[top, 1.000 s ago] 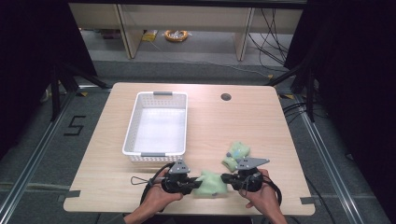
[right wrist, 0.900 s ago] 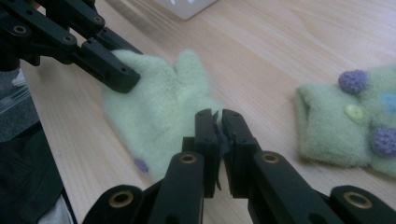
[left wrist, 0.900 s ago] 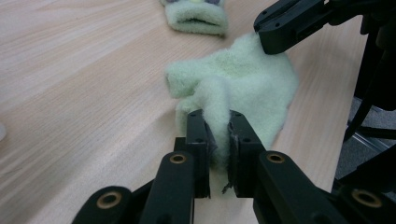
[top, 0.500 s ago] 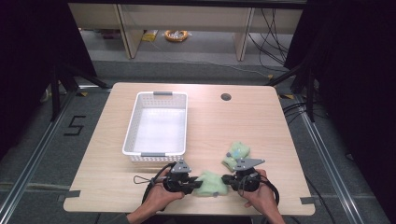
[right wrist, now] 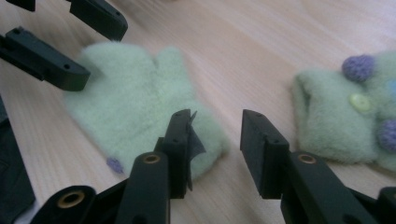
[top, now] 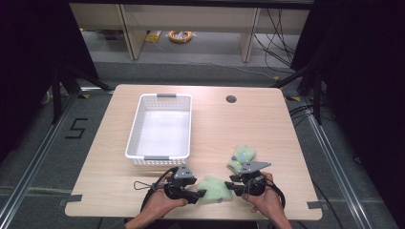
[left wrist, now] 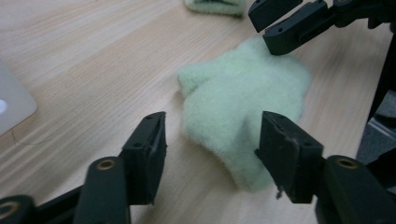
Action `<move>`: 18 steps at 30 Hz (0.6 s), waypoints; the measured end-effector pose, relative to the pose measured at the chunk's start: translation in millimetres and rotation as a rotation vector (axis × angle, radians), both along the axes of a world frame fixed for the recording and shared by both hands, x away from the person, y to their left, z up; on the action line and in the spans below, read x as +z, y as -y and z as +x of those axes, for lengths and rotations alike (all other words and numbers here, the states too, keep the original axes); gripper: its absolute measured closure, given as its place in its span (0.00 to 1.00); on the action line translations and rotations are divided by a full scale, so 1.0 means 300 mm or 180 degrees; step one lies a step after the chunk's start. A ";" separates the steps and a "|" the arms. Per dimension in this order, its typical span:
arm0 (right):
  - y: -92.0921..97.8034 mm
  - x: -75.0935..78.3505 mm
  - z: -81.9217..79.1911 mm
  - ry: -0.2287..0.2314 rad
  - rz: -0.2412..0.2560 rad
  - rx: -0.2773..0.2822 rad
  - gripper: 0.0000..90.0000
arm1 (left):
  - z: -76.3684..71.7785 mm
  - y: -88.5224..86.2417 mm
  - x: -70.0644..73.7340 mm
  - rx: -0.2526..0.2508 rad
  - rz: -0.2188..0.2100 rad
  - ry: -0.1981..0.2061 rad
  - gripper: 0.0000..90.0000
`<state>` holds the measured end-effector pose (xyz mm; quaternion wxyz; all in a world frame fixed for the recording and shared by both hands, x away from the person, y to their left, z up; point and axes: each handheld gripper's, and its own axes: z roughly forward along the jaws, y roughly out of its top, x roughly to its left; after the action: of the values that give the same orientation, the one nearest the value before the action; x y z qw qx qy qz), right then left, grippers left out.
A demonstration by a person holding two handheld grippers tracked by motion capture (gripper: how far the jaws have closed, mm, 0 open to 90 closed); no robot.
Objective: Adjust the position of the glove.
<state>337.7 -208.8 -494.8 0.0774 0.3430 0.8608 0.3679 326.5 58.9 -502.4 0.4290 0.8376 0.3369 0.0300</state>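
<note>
Lying flat near the table's [top: 119,200] near edge, the pale green mitten [top: 213,188] sat between the two grippers, touched by neither. The left gripper [left wrist: 210,154] was released with its jaws spread just short of the mitten's left end, and the right gripper [right wrist: 215,140] was likewise released at its right end. Farther right lay a second green mitten [right wrist: 341,121] with purple bobbles, and the white basket [top: 138,151] stood farther off on the left.
</note>
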 end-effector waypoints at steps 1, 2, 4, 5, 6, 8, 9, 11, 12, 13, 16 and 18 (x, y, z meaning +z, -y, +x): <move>0.009 0.016 0.001 0.0046 0.0068 -0.0016 0.69 | -0.001 -0.004 0.014 0.0000 -0.0024 0.0015 0.39; 0.009 0.016 0.001 0.0046 0.0068 -0.0016 0.69 | -0.001 -0.004 0.014 0.0000 -0.0024 0.0015 0.38; 0.024 0.031 0.008 0.0136 0.0100 -0.0079 0.67 | -0.003 -0.005 0.025 0.0024 -0.0076 0.0028 0.37; 0.031 0.036 0.007 0.0146 0.0110 -0.0140 0.67 | -0.003 -0.008 0.029 0.0033 -0.0086 0.0027 0.36; 0.041 0.043 0.009 0.0159 0.0131 -0.0195 0.66 | -0.005 -0.009 0.033 0.0052 -0.0104 0.0020 0.34; 0.067 0.060 0.016 0.0228 0.0141 -0.0353 0.64 | -0.010 -0.015 0.041 0.0046 -0.0115 0.0007 0.33; 0.091 0.071 0.026 0.0256 0.0156 -0.0501 0.61 | -0.016 -0.018 0.045 0.0050 -0.0138 0.0002 0.33; 0.119 0.079 0.040 0.0284 0.0226 -0.0641 0.60 | -0.021 -0.022 0.048 0.0037 -0.0130 -0.0001 0.32; 0.119 0.079 0.040 0.0284 0.0226 -0.0641 0.60 | -0.025 -0.023 0.047 0.0048 -0.0154 -0.0042 0.32; 0.122 0.081 0.042 0.0248 0.0260 -0.0697 0.60 | -0.027 -0.028 0.048 -0.0012 -0.0132 -0.0024 0.32; 0.140 0.080 0.067 0.0311 0.0219 -0.0800 0.58 | -0.039 -0.031 0.044 0.0001 -0.0164 -0.0061 0.31; 0.138 0.074 0.081 0.0234 0.0240 -0.0930 0.57 | -0.045 -0.037 0.046 -0.0048 -0.0123 -0.0082 0.31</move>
<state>362.1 -250.3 -472.7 0.1487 0.4536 0.7838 0.3972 313.0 70.0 -488.6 0.4409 0.8320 0.3366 0.0094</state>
